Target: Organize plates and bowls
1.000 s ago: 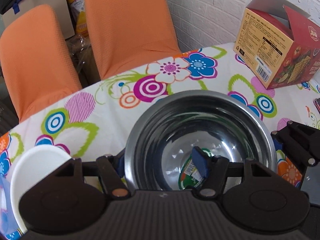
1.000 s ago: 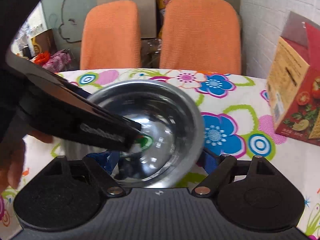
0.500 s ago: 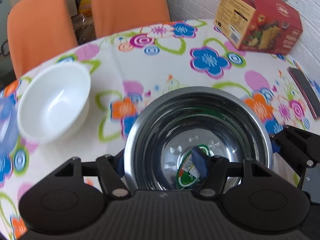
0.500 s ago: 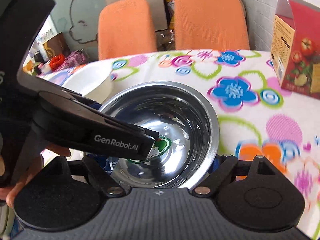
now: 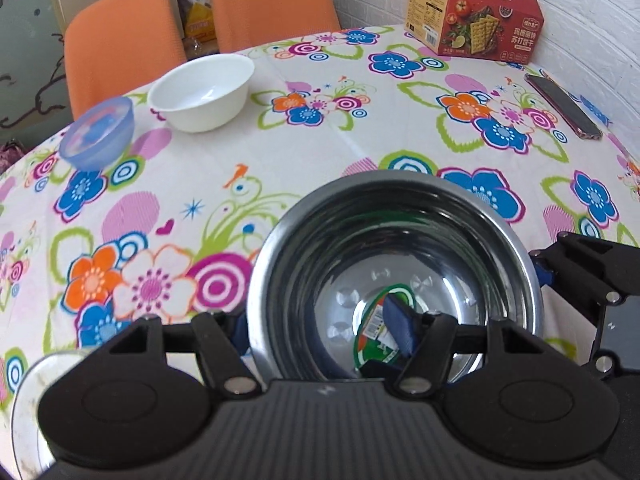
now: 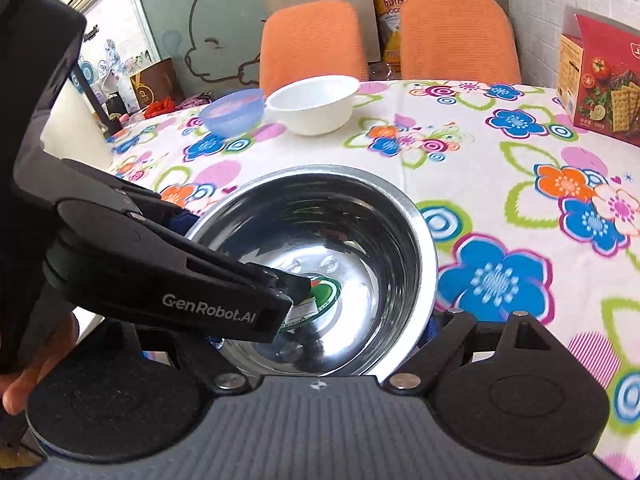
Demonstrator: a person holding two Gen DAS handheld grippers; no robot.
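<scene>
Flowered cloth covers one round table (image 5: 340, 136); behind it stand two orange chairs (image 6: 312, 44); one red cracker box (image 5: 476, 16) sits far right; one steel bowl (image 5: 394, 276) sits nearest; the left gripper (image 5: 320, 320) pinches its rim, one finger inside; the right gripper (image 6: 324, 332) straddles the bowl, whether it presses I cannot tell; farther off, one white bowl (image 5: 202, 92), one blue bowl (image 5: 96, 132), one phone (image 5: 562, 106).

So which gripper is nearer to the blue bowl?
Left. The left gripper holds the steel bowl's rim on the blue bowl's side; the right gripper at the opposite rim, farther.
</scene>
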